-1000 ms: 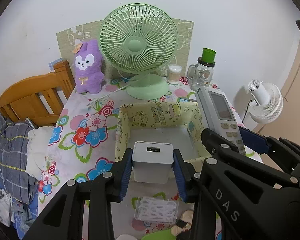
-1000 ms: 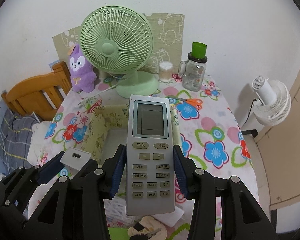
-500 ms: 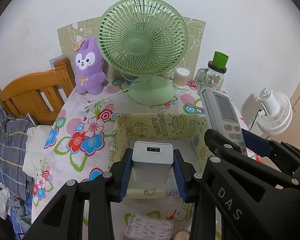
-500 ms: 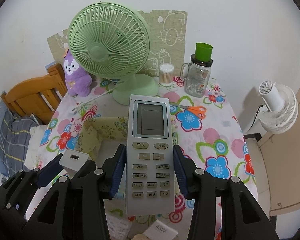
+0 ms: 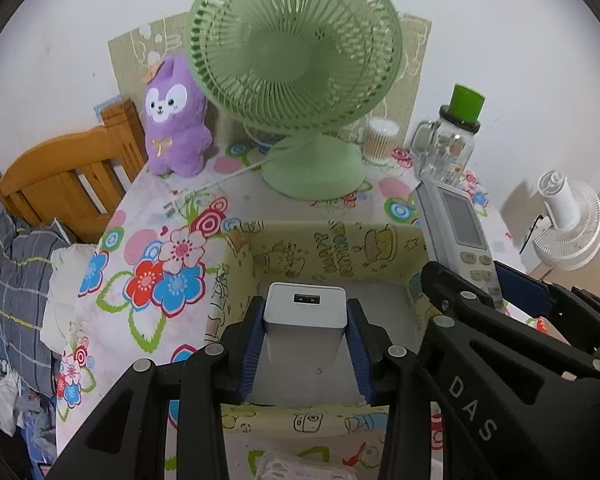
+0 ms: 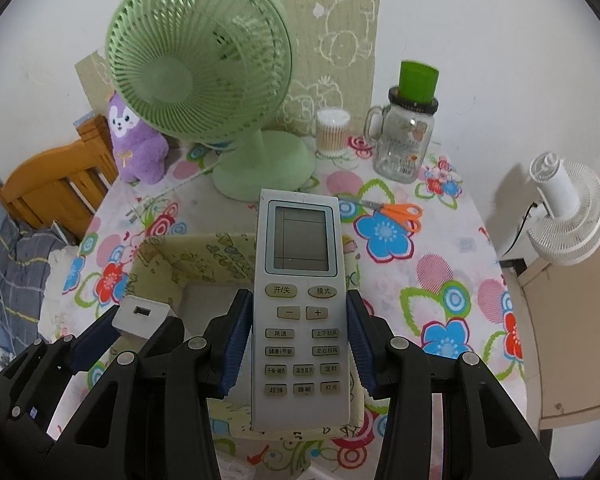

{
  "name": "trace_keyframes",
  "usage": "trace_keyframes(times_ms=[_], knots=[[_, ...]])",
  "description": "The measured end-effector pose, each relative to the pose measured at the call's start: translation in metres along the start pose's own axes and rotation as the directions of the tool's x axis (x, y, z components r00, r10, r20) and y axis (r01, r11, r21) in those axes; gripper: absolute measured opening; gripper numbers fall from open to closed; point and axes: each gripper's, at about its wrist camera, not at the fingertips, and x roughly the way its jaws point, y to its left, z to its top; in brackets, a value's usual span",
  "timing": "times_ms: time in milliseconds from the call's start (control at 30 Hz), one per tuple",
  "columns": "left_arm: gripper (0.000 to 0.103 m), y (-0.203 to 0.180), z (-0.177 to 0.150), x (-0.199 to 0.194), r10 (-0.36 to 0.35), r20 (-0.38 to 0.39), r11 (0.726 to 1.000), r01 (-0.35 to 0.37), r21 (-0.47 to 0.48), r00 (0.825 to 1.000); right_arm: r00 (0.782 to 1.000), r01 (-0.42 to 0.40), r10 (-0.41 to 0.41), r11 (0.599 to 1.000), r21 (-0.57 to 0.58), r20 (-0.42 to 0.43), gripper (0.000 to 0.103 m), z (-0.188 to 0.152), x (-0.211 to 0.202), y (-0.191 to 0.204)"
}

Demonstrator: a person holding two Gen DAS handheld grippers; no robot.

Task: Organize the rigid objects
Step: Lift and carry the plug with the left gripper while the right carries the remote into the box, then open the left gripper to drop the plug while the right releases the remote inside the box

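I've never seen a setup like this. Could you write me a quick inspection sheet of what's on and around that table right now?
Surface: table under a flowered cloth.
Job's things: white charger and remote control, both held over the yellow cartoon-print box.
Clutter: green fan, purple plush toy, glass jar with green lid, cotton swab tub, orange scissors.
Grippers: left gripper shut on the charger; right gripper shut on the remote control.
Cables: white cord lying on the cloth by the fan's base.
Surroundings: wooden bed frame, white fan, white wall.
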Motion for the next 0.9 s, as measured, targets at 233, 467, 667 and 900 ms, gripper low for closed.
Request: trace_keyframes(times_ms=[233, 467, 667, 900], knots=[[0.04, 0.003, -0.007, 0.021, 0.02, -0.051, 1.0, -0.02, 0.0, 0.998, 0.998, 0.008, -0.008, 1.0, 0.003, -0.067, 0.05, -0.006, 0.024, 0.001], [0.04, 0.006, -0.017, 0.037, 0.046, -0.092, 0.999, -0.045, 0.014, 0.995, 0.991, 0.028, -0.027, 1.0, 0.004, -0.134, 0.05, -0.015, 0.042, 0.001], [0.041, 0.013, -0.019, 0.049, 0.064, -0.115, 0.998, -0.064, -0.001, 0.991, 0.99, 0.071, -0.077, 0.996, -0.056, -0.121, 0.05, -0.016, 0.047, 0.009], [0.049, 0.014, -0.019, 0.046, 0.045, -0.12, 0.999, -0.045, -0.004, 0.992, 0.991, 0.084, -0.088, 0.995, -0.045, -0.105, 0.059, -0.015, 0.045, 0.01]])
